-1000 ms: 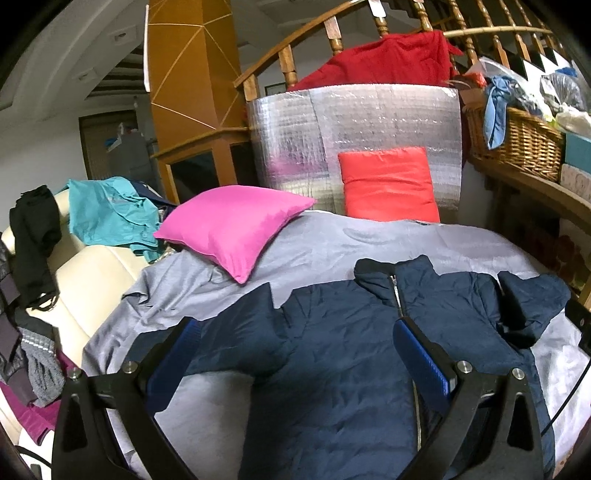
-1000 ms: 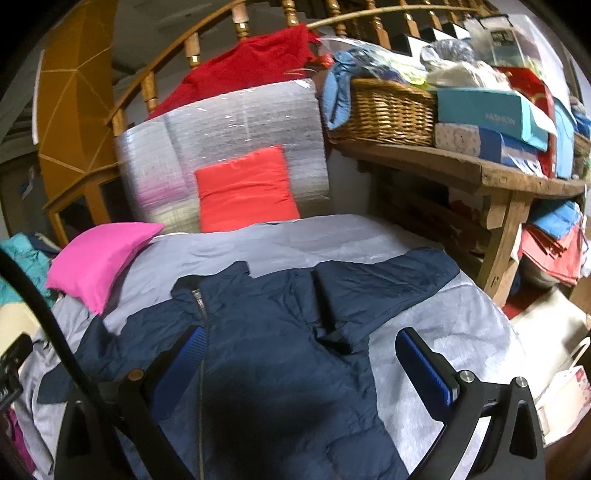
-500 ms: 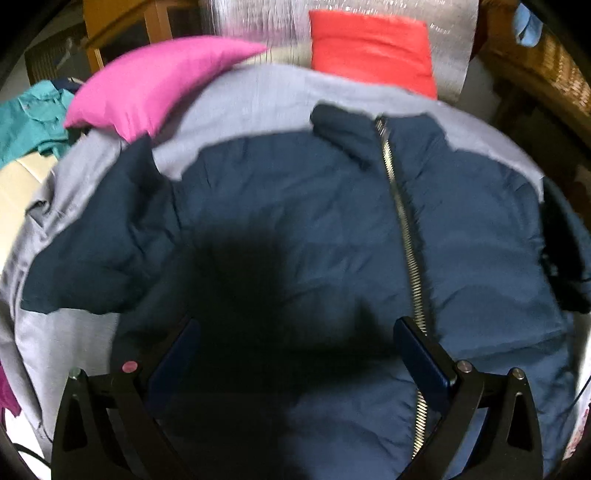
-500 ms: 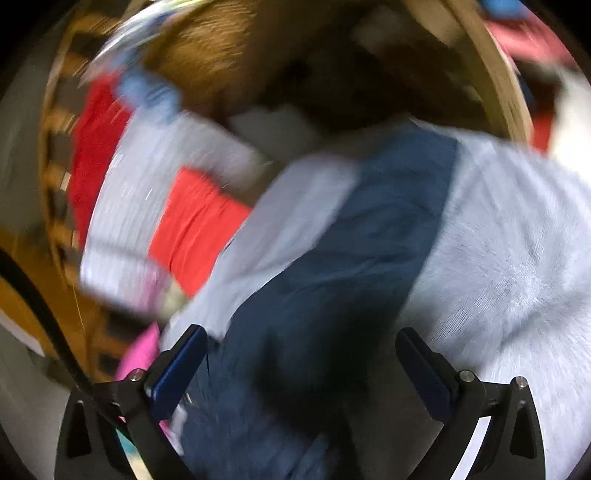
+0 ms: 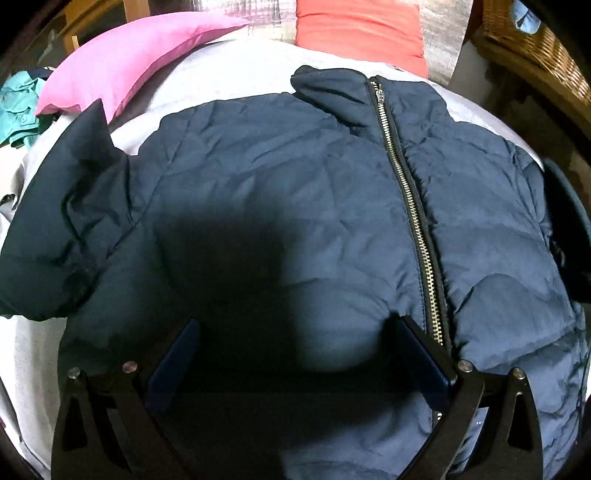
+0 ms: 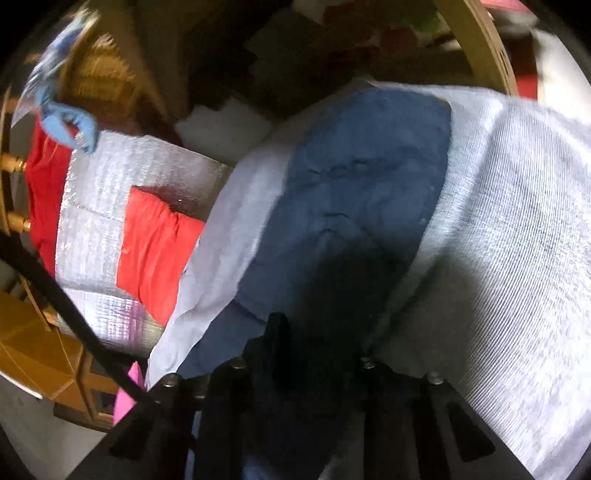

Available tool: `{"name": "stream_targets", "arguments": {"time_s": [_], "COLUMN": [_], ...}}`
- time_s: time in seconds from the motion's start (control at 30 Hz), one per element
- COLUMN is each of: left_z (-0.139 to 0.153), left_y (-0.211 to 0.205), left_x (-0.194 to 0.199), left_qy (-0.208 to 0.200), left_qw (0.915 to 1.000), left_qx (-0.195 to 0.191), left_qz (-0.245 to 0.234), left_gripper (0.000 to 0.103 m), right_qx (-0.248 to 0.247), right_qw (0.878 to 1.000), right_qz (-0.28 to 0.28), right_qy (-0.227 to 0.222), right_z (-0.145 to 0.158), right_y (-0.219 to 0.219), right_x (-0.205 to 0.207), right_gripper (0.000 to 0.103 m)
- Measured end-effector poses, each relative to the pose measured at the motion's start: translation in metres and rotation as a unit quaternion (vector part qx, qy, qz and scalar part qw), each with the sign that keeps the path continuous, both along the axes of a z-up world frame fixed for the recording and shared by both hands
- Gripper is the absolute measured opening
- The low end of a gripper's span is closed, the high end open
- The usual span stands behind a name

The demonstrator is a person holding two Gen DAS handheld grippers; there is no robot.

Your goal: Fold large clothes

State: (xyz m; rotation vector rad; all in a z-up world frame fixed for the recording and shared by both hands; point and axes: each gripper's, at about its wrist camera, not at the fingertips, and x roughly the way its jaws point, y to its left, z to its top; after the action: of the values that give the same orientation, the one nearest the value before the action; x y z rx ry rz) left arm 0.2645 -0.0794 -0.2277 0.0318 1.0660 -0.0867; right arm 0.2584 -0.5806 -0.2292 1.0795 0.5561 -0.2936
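Navy puffer jacket (image 5: pixel 332 206) lies flat, front up, on the grey bedsheet (image 5: pixel 229 70). Long axis runs collar to hem: collar points at the orange cushion (image 5: pixel 358 29), hem toward the camera. Zip (image 5: pixel 410 206) closed, running down that same axis, a bit off-centre. One sleeve (image 5: pixel 62 229) sticks out sideways from the zip, bunched, cuff end up near the pink pillow (image 5: pixel 125 55). Other sleeve (image 6: pixel 354 199), on the far side of the zip, lies across the sheet, pointing away from the body toward the wooden bench leg (image 6: pixel 476 40).

Left gripper (image 5: pixel 295 354) tilted steeply down over the lower chest, just beside the zip; jaws wide apart, nothing between the pads, its shadow on the fabric.

Right gripper (image 6: pixel 317 347) rolled over sideways, view blurred, aimed along the far sleeve. Jaws have just been closing and stand nearly together, w/ dark sleeve fabric bunched between them – looks clamped on the sleeve, tho tips are in shadow.

Wicker basket (image 5: pixel 535 48) behind the orange cushion.
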Motion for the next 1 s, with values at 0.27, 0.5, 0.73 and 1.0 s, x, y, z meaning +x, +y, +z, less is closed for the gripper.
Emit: {"name": "stream_targets", "arguments": {"time_s": [0.27, 0.5, 0.73, 1.0], "left_z": [0.042, 0.099, 0.093, 0.103], "left_y": [0.010, 0.072, 0.093, 0.041], "left_x": [-0.020, -0.054, -0.049, -0.050], "left_qy": [-0.047, -0.201, -0.175, -0.204], "left_qw": [0.9986, 0.9709, 0.9725, 0.9751], "left_qx": [0.016, 0.007, -0.016, -0.048], "left_qz": [0.019, 0.131, 0.153, 0.071], "left_gripper": [0.103, 0.103, 0.103, 0.103], "right_qx": [-0.079, 0.011, 0.095, 0.018], "right_qw": [0.977, 0.956, 0.939, 0.985], "right_qz": [0.152, 0.277, 0.329, 0.157], "right_qy": [-0.127, -0.098, -0.010, -0.064], "right_z": [0.089, 0.048, 0.002, 0.048], "right_y": [0.122, 0.253, 0.275, 0.151], "right_x": [-0.011, 0.000, -0.016, -0.070], "right_gripper": [0.024, 0.032, 0.065, 0.076]}}
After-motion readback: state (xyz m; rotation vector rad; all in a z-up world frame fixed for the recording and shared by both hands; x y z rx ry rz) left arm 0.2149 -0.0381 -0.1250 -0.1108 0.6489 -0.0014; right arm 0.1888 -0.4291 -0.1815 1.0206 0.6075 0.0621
